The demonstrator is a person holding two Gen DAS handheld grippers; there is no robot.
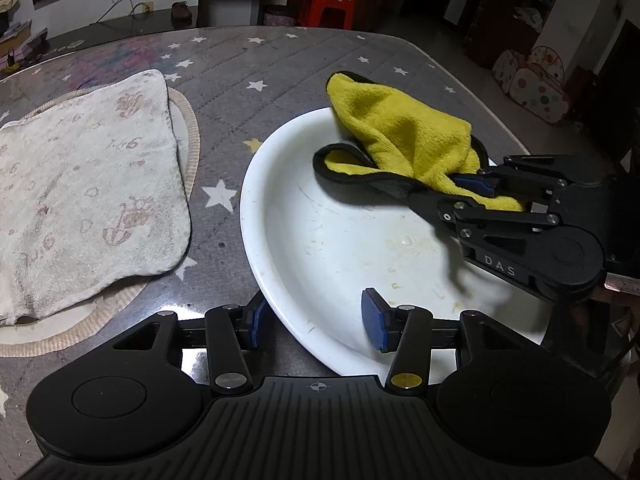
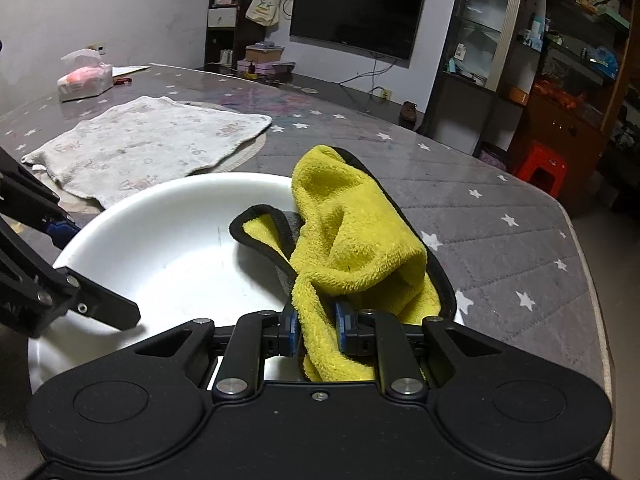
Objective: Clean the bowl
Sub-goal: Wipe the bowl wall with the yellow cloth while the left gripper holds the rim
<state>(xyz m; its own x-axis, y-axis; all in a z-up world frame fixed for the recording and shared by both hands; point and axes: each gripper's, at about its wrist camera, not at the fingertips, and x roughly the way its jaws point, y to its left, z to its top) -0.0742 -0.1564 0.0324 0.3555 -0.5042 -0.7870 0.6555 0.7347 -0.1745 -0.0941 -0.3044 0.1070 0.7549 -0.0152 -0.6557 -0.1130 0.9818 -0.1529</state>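
Note:
A large white bowl [image 1: 320, 232] sits on the star-patterned table, with faint stains on its bottom. It also shows in the right wrist view [image 2: 168, 248]. My right gripper [image 2: 316, 332] is shut on a yellow cloth [image 2: 352, 240] with a black edge, which lies over the bowl's far rim. In the left wrist view that gripper [image 1: 468, 188] holds the cloth [image 1: 400, 132] from the right. My left gripper [image 1: 316, 320] is open, its jaws straddling the bowl's near rim, one pad outside and one inside.
A whitish patterned towel [image 1: 88, 192] lies on a round beige mat [image 1: 188, 136] left of the bowl. A tissue pack [image 2: 84, 76] stands at the table's far side. A red stool [image 2: 540, 168] and cabinets stand beyond the table edge.

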